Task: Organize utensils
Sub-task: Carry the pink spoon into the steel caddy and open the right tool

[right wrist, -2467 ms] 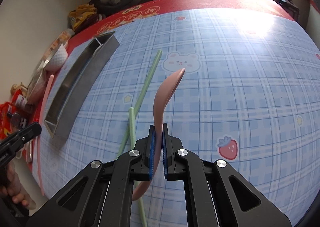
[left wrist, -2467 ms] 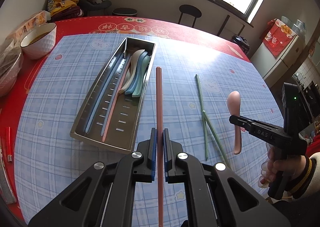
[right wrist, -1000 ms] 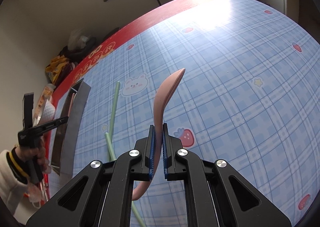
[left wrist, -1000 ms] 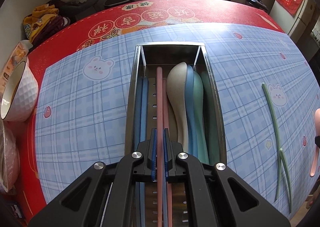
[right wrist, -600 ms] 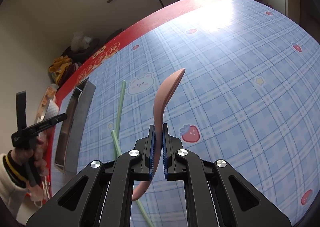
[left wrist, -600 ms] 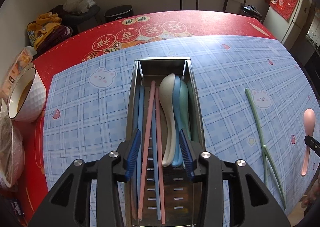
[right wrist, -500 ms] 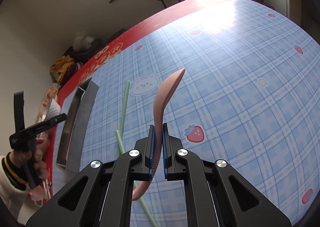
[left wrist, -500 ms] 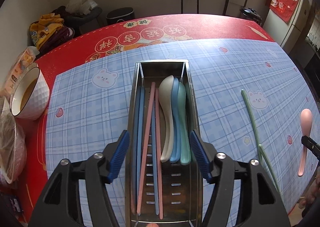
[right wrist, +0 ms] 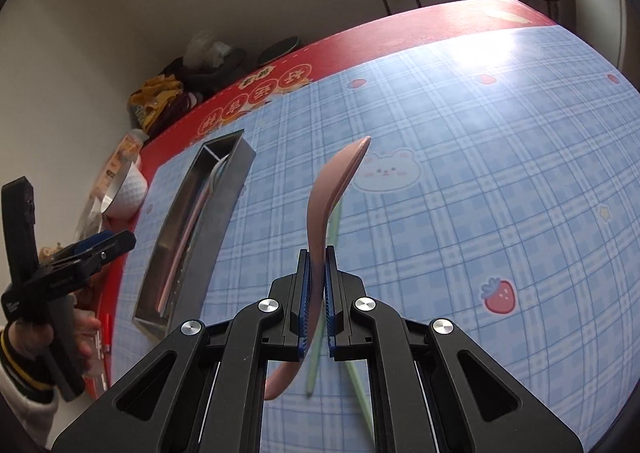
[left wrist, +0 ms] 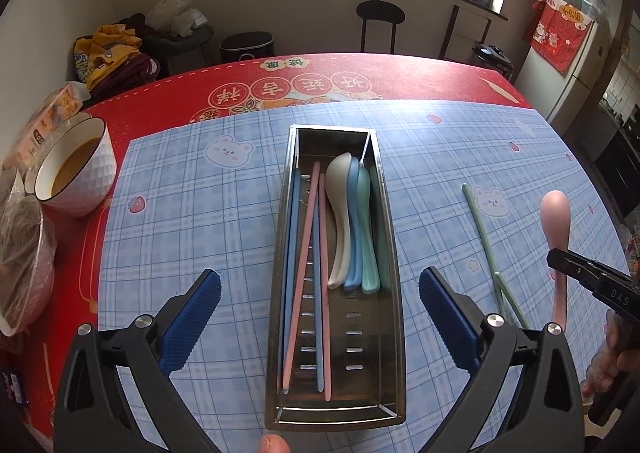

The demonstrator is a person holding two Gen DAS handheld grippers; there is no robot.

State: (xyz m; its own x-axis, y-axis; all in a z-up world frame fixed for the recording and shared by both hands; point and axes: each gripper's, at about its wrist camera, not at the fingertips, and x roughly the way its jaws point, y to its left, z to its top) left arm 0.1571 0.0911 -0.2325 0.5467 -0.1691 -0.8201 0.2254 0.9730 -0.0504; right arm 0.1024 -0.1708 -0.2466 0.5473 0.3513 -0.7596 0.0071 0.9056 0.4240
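A steel utensil tray (left wrist: 280, 237) lies on the blue checked mat. It holds blue and pink chopsticks (left wrist: 322, 253) on its left and three spoons (left wrist: 352, 221), white, blue and green, on its right. My left gripper (left wrist: 320, 297) is wide open and empty above the tray's near end. My right gripper (right wrist: 316, 265) is shut on a pink spoon (right wrist: 332, 189), held above the mat right of the tray (right wrist: 224, 213). The spoon also shows in the left wrist view (left wrist: 556, 229). Two green chopsticks (left wrist: 484, 237) lie crossed on the mat under the spoon.
A white bowl (left wrist: 76, 169) of brown liquid stands at the mat's left edge on the red tablecloth (left wrist: 360, 73). A covered bowl (left wrist: 20, 253) and snack packets sit further left. A stool (left wrist: 380, 21) and a bin stand beyond the table.
My left gripper carried a pink chopstick over the tray, opened and let it drop among the chopsticks, then drew back and opened wider. My right gripper swung the pink spoon toward the tray.
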